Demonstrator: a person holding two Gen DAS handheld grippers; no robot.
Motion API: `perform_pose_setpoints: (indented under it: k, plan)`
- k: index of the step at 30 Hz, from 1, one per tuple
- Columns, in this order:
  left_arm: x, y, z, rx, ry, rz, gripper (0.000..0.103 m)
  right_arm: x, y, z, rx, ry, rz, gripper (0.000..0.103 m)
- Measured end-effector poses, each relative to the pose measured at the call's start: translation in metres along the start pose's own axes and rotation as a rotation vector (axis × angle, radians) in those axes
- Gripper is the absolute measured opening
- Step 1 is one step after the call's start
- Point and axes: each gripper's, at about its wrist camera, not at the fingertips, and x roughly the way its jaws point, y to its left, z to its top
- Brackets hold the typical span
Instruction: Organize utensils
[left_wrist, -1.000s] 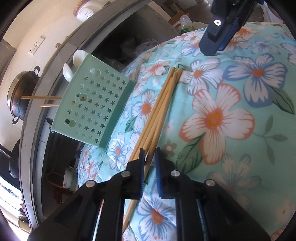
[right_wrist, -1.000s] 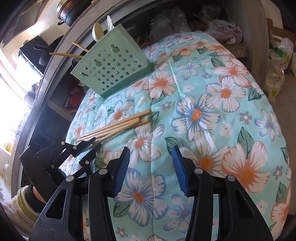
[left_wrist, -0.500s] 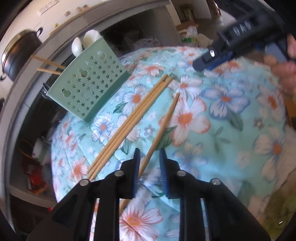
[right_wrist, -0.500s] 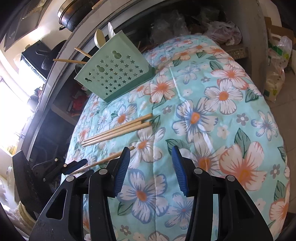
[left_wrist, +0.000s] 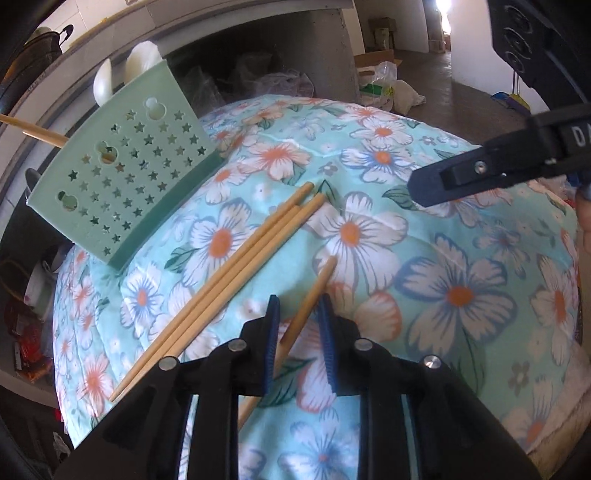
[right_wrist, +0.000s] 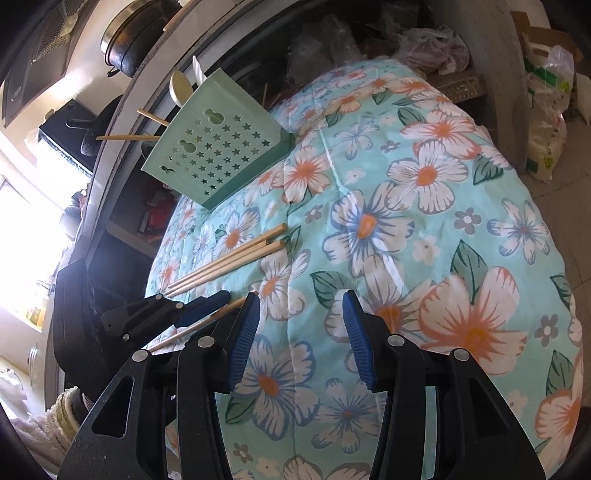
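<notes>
Straddling a single chopstick, the left hand-held gripper has its blue pads narrowly parted; whether they touch the stick cannot be told, and its lower end is hidden behind the gripper body. Three chopsticks lie together on the floral cloth, near the green star-punched utensil holder. The right hand-held gripper hangs spread wide, holding nothing.

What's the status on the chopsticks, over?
Left gripper holds one chopstick between its fingers. Right gripper open, empty. Three chopsticks on the floral cloth. Green holder path unobstructed.
</notes>
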Motion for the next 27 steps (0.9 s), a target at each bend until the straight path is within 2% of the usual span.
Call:
perform_pose_setpoints:
  k: [3, 6, 7, 13, 17, 23, 27]
  plan:
    - [0.000, 0.003, 0.004, -0.016, 0.002, 0.000, 0.016, 0.000, -0.004, 0.001, 0.018, 0.002, 0.013, 0.046]
    - [-0.007, 0.011, 0.007, -0.058, -0.006, 0.018, 0.006, -0.001, -0.005, 0.003, 0.031, 0.001, 0.025, 0.046]
    - [-0.011, 0.017, 0.007, -0.083, -0.011, 0.014, 0.006, -0.001, -0.004, 0.004, 0.036, -0.001, 0.035, 0.046]
    - [-0.045, 0.065, 0.007, -0.343, -0.077, -0.048, 0.005, 0.000, 0.005, 0.011, 0.068, -0.006, 0.116, 0.043]
    - [-0.055, 0.098, -0.014, -0.571, -0.128, -0.090, 0.005, 0.012, 0.014, 0.014, 0.112, 0.013, 0.175, 0.040]
    - [-0.048, 0.126, -0.058, -0.870, -0.144, -0.102, 0.005, 0.042, 0.014, 0.020, 0.222, 0.053, 0.185, 0.036]
    - [-0.042, 0.131, -0.079, -0.962, -0.150, -0.091, 0.005, 0.064, 0.005, 0.025, 0.316, 0.057, 0.152, 0.034]
